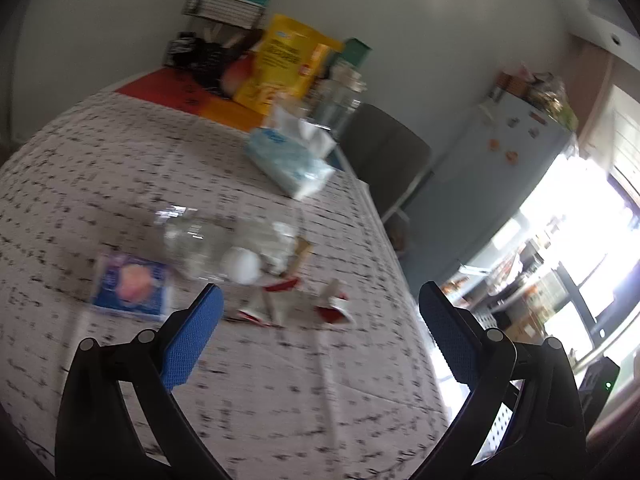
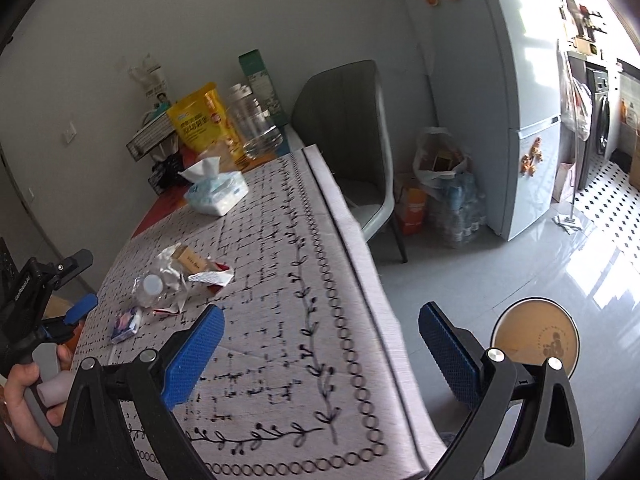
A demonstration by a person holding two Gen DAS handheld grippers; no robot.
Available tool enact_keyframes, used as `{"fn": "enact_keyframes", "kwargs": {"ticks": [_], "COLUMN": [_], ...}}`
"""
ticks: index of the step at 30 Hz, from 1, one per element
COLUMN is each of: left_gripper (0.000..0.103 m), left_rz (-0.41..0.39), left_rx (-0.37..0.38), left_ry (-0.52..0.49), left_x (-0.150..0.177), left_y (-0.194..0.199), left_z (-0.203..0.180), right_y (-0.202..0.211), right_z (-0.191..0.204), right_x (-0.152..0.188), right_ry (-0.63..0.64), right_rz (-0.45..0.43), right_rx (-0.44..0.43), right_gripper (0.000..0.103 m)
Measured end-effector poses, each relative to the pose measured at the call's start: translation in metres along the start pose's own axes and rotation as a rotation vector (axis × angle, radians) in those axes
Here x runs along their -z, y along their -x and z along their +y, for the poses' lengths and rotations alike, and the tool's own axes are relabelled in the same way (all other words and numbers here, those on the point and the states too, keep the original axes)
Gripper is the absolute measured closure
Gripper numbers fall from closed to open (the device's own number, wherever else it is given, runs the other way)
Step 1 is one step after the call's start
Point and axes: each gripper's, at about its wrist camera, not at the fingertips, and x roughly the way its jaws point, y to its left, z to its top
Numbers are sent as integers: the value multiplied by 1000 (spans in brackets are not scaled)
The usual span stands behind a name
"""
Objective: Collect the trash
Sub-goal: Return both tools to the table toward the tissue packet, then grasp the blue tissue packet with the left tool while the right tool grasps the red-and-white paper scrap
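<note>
Trash lies in a loose heap mid-table: a crushed clear plastic bottle (image 1: 200, 240) (image 2: 150, 290) with a white cap, crumpled clear wrap (image 1: 280, 240) (image 2: 170, 264), red-and-white torn wrappers (image 1: 332, 308) (image 2: 212, 278), a small tan box (image 2: 192, 260) and a blue-purple packet (image 1: 130, 284) (image 2: 126, 324). My left gripper (image 1: 320, 320) hovers open just short of the wrappers, nothing between its fingers. My right gripper (image 2: 320, 340) is open over the table's right edge, nearer than the heap. In the right wrist view the left gripper (image 2: 60, 312) shows at far left, held by a hand (image 2: 20, 392).
The patterned tablecloth (image 2: 280, 280) covers the table. At its far end are a tissue pack (image 2: 218, 196), a yellow bag (image 2: 204, 120), a glass jar (image 2: 256, 128) and a rack. A grey chair (image 2: 352, 140), floor bags, a fridge (image 2: 528, 120) and a round brown lid (image 2: 536, 336) lie to the right.
</note>
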Motion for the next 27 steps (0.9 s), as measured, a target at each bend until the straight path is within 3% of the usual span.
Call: {"fn": "enact_keyframes", "kwargs": {"ticks": [7,12,21,27], "left_gripper": [6,6,6,6], "left_rz": [-15,20,103,147], "left_rx": [-153,-262,-412,-468], "left_ry": [-7,-14,-79,-90], "left_x": [-7,-6,-1,1], "left_y": [0,-12,-46,-65], "left_z": [47,75,88,97], "right_y": [-19,-34,-61,-81], "right_z": [24,32,44,61], "right_x": [-2,0,-2,-6], "right_ry": [38,49,90,135], "right_rz": [29,53,84,111], "right_rx": [-35,-54,-47,-68], "right_gripper": [7,7,8,8]}}
